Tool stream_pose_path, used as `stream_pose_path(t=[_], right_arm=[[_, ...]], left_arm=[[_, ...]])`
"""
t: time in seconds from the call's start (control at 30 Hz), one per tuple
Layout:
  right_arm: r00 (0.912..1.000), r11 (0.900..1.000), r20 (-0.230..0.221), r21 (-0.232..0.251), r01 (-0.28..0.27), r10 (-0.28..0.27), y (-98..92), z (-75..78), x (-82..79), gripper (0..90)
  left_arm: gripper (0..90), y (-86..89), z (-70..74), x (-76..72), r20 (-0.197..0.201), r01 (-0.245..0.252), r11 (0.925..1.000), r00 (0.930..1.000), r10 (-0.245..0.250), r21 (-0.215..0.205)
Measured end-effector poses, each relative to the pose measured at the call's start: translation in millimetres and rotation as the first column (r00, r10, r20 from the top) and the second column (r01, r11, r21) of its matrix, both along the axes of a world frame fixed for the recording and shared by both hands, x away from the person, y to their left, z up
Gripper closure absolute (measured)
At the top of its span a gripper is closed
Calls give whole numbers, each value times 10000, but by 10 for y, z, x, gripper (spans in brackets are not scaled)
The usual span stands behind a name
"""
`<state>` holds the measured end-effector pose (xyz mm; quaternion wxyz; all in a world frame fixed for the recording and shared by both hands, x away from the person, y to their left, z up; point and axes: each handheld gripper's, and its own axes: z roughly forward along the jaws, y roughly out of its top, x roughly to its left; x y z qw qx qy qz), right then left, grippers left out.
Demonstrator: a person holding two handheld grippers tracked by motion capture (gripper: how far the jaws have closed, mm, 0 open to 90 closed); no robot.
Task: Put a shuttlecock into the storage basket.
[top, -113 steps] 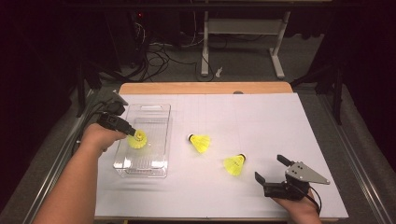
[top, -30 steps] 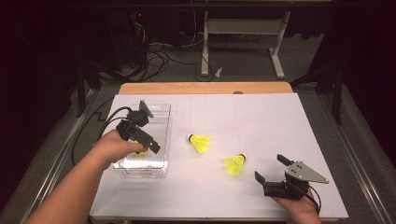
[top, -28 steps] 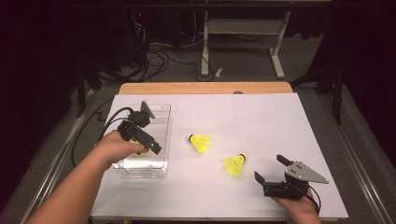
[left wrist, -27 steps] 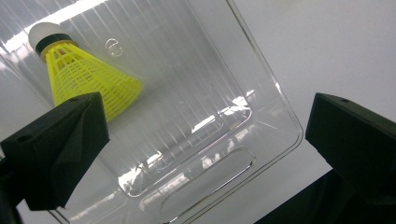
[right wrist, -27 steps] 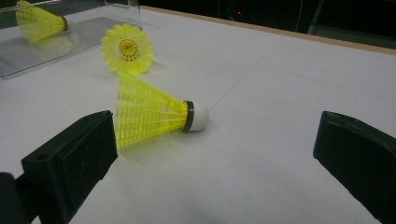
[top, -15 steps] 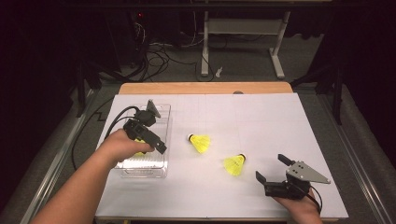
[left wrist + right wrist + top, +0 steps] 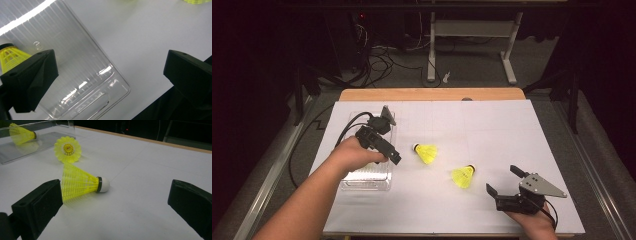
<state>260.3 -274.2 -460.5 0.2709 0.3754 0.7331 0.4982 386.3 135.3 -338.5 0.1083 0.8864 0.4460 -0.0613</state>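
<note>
A clear plastic box [image 7: 367, 176] lies at the left of the white table. My left gripper [image 7: 389, 152] hovers open over its right rim; in the left gripper view the gripper [image 7: 110, 67] holds nothing, and a yellow shuttlecock [image 7: 10, 56] lies in the box [image 7: 75, 75] behind the left jaw. Two more yellow shuttlecocks lie on the table, one [image 7: 427, 152] mid-table and one [image 7: 463, 176] nearer my right gripper [image 7: 503, 180]. That gripper [image 7: 116, 192] stands open with the near shuttlecock [image 7: 80, 182] just ahead of its jaws, the other [image 7: 67, 149] beyond.
The white sheet [image 7: 492, 130] covers the tabletop, with a wooden edge [image 7: 432, 94] at the far side. Cables and a metal stand [image 7: 472, 45] are on the floor beyond. The left gripper's cable [image 7: 344, 132] trails off the left side.
My left gripper has lifted out of the box, leaving a shuttlecock inside, and moved right over the box's rim. The right gripper and the two loose shuttlecocks have stayed put.
</note>
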Motion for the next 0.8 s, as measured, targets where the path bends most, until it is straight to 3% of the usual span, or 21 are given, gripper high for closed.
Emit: stream_pose_path(t=[0.8], right_arm=[[10000,10000,-8,56,31,-31,-13,1,3,2]], left_arm=[[6,-411,-46,78,-41,428,9991,9991,-428,-59]])
